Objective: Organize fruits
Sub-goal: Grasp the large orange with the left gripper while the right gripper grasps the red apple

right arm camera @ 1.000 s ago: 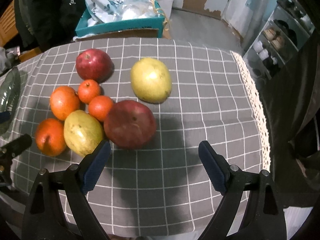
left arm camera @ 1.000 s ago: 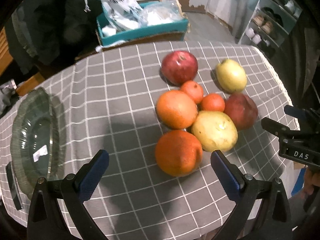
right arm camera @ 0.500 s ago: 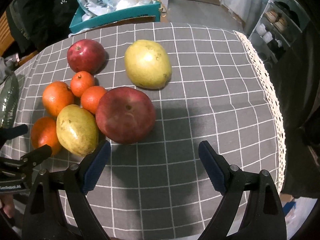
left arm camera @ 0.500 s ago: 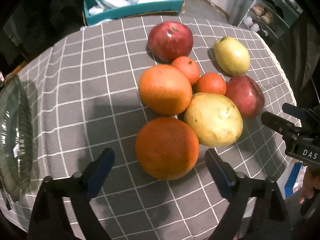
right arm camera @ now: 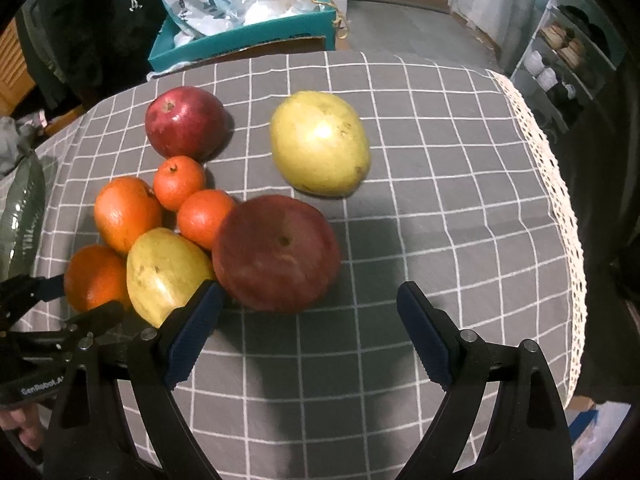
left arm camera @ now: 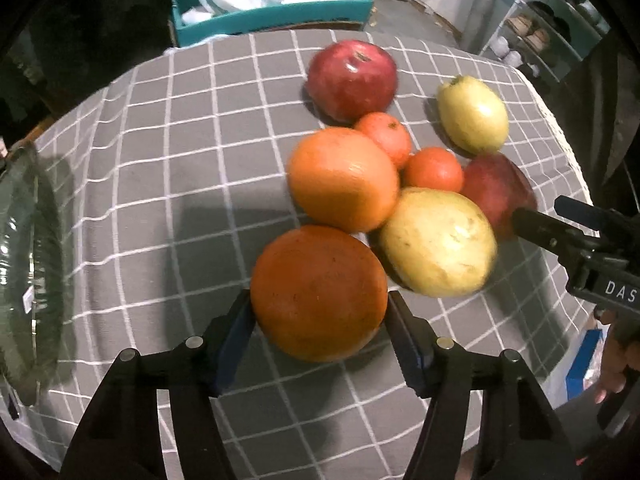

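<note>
A cluster of fruit lies on the grey checked tablecloth (left arm camera: 168, 168). My left gripper (left arm camera: 320, 320) is shut on the near large orange (left arm camera: 318, 292), its pads pressed on both sides. Behind it lie a second orange (left arm camera: 342, 178), a yellow pear (left arm camera: 438, 242), two tangerines (left arm camera: 432, 168), a dark red apple (left arm camera: 496, 188), a red apple (left arm camera: 352, 78) and a far yellow pear (left arm camera: 472, 118). My right gripper (right arm camera: 308, 332) is open just in front of the dark red apple (right arm camera: 276, 252), not touching it. The held orange (right arm camera: 94, 276) shows at the left.
A green glass plate (left arm camera: 28, 272) lies at the table's left edge. A teal box (right arm camera: 240, 40) with plastic bags stands behind the table. A lace-trimmed table edge (right arm camera: 560, 200) runs along the right. A shelf with shoes (right arm camera: 560, 52) is at the far right.
My left gripper moved forward and closed on the near orange. My right gripper moved closer to the dark red apple and stayed open.
</note>
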A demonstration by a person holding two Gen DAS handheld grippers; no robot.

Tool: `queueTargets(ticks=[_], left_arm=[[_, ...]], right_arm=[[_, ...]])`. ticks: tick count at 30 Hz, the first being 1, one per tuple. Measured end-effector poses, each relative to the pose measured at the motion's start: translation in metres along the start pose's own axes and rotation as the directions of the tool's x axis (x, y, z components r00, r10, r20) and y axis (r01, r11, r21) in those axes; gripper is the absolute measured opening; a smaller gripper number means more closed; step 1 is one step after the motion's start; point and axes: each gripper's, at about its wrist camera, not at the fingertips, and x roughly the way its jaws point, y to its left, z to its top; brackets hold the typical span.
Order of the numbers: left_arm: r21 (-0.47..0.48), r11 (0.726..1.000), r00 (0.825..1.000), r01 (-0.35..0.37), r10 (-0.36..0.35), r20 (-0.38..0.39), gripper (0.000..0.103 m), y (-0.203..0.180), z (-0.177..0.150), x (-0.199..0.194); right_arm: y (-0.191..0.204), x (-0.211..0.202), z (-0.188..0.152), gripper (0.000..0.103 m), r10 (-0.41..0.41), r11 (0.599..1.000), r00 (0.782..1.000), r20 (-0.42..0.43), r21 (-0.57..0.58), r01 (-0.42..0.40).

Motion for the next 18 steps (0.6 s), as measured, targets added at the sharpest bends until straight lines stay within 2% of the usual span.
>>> queueTargets(ticks=[5, 13, 18], left_arm=[[-0.063, 0.998, 1.000, 0.013, -0.012, 0.007, 0.066, 0.021, 0.002, -0.002], [-0.095, 0.995, 1.000, 0.017, -0.015, 0.022, 0.066, 0.032, 0.006, -0.003], [-0.105, 0.994, 1.000, 0.019, -0.016, 0.024, 0.066, 0.033, 0.007, -0.003]], right_arm=[[0.003, 0.012, 0.008, 0.088, 0.023, 1.000, 1.000, -0.011, 0.016, -0.023], [0.006, 0.031, 0.016, 0.087, 0.066, 0.996, 0.997, -0.041, 0.055, -0.064], [-0.003, 0.037, 0.015, 0.080, 0.147, 0.982, 0.987, -0.067, 0.133, -0.137]])
